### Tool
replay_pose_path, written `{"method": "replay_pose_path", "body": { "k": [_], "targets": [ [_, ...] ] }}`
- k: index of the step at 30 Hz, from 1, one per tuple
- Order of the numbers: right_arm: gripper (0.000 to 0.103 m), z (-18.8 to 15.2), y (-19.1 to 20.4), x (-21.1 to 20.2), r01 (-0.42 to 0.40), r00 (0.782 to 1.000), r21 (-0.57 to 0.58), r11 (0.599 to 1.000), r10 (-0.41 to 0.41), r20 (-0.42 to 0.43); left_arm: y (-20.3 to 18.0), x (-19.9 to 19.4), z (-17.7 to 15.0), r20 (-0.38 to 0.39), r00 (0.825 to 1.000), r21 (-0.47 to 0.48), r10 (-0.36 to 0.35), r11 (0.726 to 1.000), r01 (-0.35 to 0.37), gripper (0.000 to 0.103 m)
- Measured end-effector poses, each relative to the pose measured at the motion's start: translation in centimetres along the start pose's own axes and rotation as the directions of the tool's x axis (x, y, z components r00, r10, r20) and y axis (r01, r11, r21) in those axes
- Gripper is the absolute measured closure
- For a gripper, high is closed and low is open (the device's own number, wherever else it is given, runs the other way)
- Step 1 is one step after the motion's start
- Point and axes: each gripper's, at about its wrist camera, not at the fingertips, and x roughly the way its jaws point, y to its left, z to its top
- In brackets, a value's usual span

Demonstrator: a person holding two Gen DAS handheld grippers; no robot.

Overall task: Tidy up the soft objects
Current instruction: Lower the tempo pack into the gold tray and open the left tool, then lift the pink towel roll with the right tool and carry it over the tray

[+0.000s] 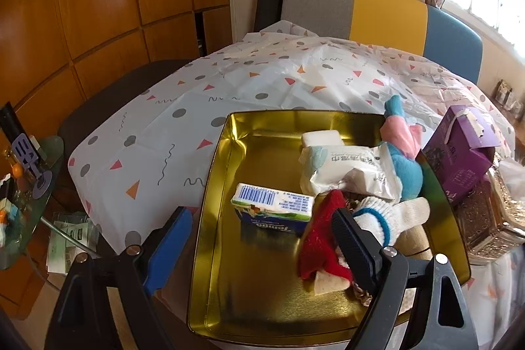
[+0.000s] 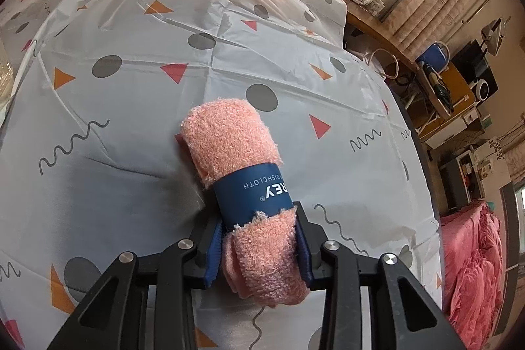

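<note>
So the gold tin tray (image 1: 262,294) is clearly the collection spot here, and everything makes sense relative to it. It sits on the counter (image 2: 131,94) over a patterned plastic cover, and the soft stuff is all bunched toward its right side: a pack of wipes (image 1: 347,166), a blue and pink plush toy (image 1: 405,153), a white knit glove (image 1: 390,215), something red and fuzzy (image 1: 323,235), plus a small white block (image 1: 321,138) near the tray's far wall. A little carton with a barcode (image 1: 272,209) sits more toward the tray's middle. The left half of the tray is bare, so there's room for more.

The left tool (image 1: 262,238) hangs over the near edge of the tray with its pads spread wide and nothing between them, released. My read is it's there because it's done with a drop-off, though that's a guess.

The right tool (image 2: 259,251) is clenched on the near end of a rolled peach dishcloth (image 2: 229,146) with a navy paper band (image 2: 252,189). Gripping the end, not the band, makes sense: terry squashes and gives the pads something to bite. In that view the tray isn't visible, so I can't say how far the roll is from it, only that it's over the counter cover. Likely headed for the tray's open left side.

A purple box (image 1: 459,153) stands just right of the tray, outside it.
</note>
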Motion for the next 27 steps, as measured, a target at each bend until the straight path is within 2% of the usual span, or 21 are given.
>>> {"method": "replay_pose_path", "body": {
  "k": [6,9,12,15,17,21,22,27],
  "targets": [
    [0.066,0.1,-0.5,-0.1,-0.062,0.998,0.058,0.996,0.064,-0.023,-0.4,-0.8,0.3,0.02,1.0,0.011,-0.007,1.0,0.007,0.016],
    [0.066,0.2,-0.7,-0.5,-0.156,0.986,0.11,0.982,0.161,-0.041,-0.4,-1.0,0.2,0.029,0.999,0.009,-0.015,1.0,0.015,0.016],
    [0.066,0.1,0.4,-1.1,-0.199,0.976,0.108,0.974,0.207,-0.07,-0.8,-1.5,0.0,0.052,0.999,0.035,-0.011,0.999,0.01,0.016],
    [0.066,0.3,1.5,-1.7,-0.307,0.937,0.144,0.941,0.326,-0.128,-0.8,-1.8,-0.2,0.049,0.998,0.033,-0.036,0.999,0.035,0.015],
    [0.066,0.3,2.2,-2.1,-0.349,0.915,0.18,0.92,0.376,-0.147,-0.9,-1.7,-0.4,0.044,0.998,0.034,-0.048,0.998,0.047,0.015],
    [0.066,0.1,3.1,-2.7,-0.432,0.869,0.262,0.863,0.476,-0.135,-0.6,-1.6,-0.7,0.023,0.997,0.019,-0.076,0.997,0.075,0.015],
    [0.066,0.0,3.3,-2.8,-0.441,0.863,0.278,0.853,0.488,-0.129,-0.6,-1.6,-0.8,0.023,0.997,0.02,-0.074,0.997,0.073,0.015],
    [0.066,-0.4,3.6,-3.0,-0.414,0.878,0.322,0.851,0.467,-0.105,-0.2,-1.9,-1.0,0.038,0.996,0.018,-0.077,0.997,0.077,0.015]
  ]
}}
